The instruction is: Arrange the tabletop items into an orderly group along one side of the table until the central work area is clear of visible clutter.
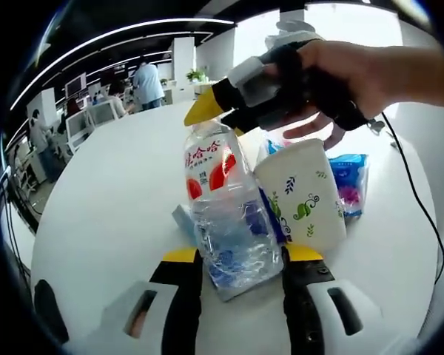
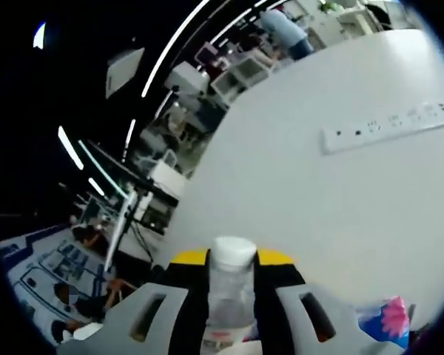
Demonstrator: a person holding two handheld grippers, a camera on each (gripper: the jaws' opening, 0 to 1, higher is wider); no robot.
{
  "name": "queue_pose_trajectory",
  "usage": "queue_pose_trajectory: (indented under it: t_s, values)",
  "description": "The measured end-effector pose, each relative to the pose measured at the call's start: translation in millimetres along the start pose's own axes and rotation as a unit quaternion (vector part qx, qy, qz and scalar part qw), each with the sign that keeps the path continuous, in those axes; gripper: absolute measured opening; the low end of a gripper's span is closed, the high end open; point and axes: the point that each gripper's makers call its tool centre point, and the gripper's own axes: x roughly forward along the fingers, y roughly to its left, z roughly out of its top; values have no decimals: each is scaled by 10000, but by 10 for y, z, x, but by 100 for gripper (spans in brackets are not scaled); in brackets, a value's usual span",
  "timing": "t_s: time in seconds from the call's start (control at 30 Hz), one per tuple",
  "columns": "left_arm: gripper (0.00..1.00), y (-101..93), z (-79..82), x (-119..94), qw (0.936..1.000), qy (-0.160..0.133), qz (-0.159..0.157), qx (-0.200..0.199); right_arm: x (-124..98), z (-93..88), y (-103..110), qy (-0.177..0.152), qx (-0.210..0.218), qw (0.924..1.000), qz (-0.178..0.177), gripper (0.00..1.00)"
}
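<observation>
Standing between the two jaws of the left gripper (image 1: 241,260), one clear plastic bottle (image 1: 226,214) with a red and white label rests upright on the white tabletop (image 1: 111,200); the jaws sit on either side of its crumpled base, just beside it, and I cannot tell whether they press it. Touching the bottle on its right is one white paper cup (image 1: 305,194) printed with green leaves. Behind the cup lies one blue packet (image 1: 351,181) with pink marks, and something blue shows between bottle and cup, too hidden to name.

At the top of the bottle, the right gripper (image 1: 211,109) comes in from the right in the left gripper view, held by a hand (image 1: 355,74), its yellow-tipped jaws clenched around the bottle's neck. In the right gripper view the same bottle's white cap (image 2: 233,251) rises between the right gripper's (image 2: 233,285) two jaws, which close against the neck on both sides. Beyond them one white power strip (image 2: 388,126) lies on the tabletop, well apart, and the blue packet's corner (image 2: 385,319) shows low on the right.

Several people stand among desks in the office beyond.
</observation>
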Motion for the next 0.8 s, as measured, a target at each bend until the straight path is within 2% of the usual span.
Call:
queue_pose_trajectory:
  t_s: [0.3, 0.5, 0.8]
  values:
    - [40, 0, -9, -41, 10000, -27, 9, -90, -34, 29, 219, -19, -730, 9969, 295, 18]
    - [40, -6, -14, -64, 9999, -31, 13, -138, -60, 24, 311, -46, -986, 9944, 366, 18]
    - [38, -4, -17, -85, 9998, -59, 31, -208, -103, 19, 490, -119, -1573, 9857, 589, 18]
